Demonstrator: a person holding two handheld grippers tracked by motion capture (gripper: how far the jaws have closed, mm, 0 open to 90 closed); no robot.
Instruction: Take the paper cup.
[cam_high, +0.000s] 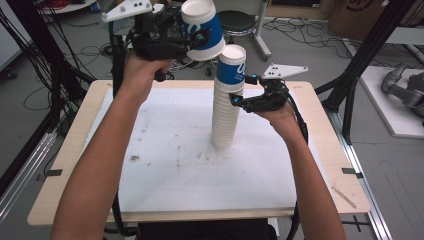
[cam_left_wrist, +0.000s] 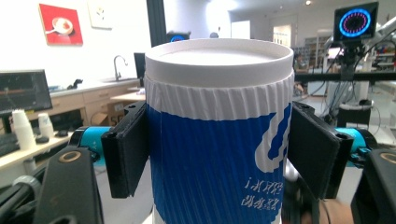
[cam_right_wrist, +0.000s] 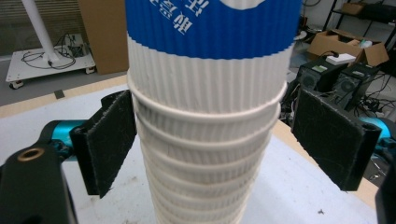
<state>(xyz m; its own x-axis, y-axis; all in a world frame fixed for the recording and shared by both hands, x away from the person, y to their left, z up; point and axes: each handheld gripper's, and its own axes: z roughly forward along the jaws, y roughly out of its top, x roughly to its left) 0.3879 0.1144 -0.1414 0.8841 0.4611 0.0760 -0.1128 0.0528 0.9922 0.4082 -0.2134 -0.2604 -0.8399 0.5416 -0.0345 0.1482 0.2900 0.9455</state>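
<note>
A tall stack of upturned white ribbed paper cups (cam_high: 226, 115), the top one banded blue, stands on the white sheet (cam_high: 165, 170) near the table's middle. My left gripper (cam_high: 198, 42) is shut on a single upturned blue-and-white cup (cam_high: 202, 27), held in the air just above and left of the stack's top. In the left gripper view both pads press the cup (cam_left_wrist: 217, 140). My right gripper (cam_high: 239, 89) straddles the upper stack (cam_right_wrist: 205, 116); its left pad (cam_right_wrist: 109, 140) touches the cups and its right pad (cam_right_wrist: 334, 140) stands slightly off, so it is open.
The wooden tabletop (cam_high: 65, 165) shows beyond the sheet on all sides. Black frame posts (cam_high: 367, 45) rise at both back corners. A stool (cam_high: 235, 20), floor cables and cardboard boxes lie beyond the far edge.
</note>
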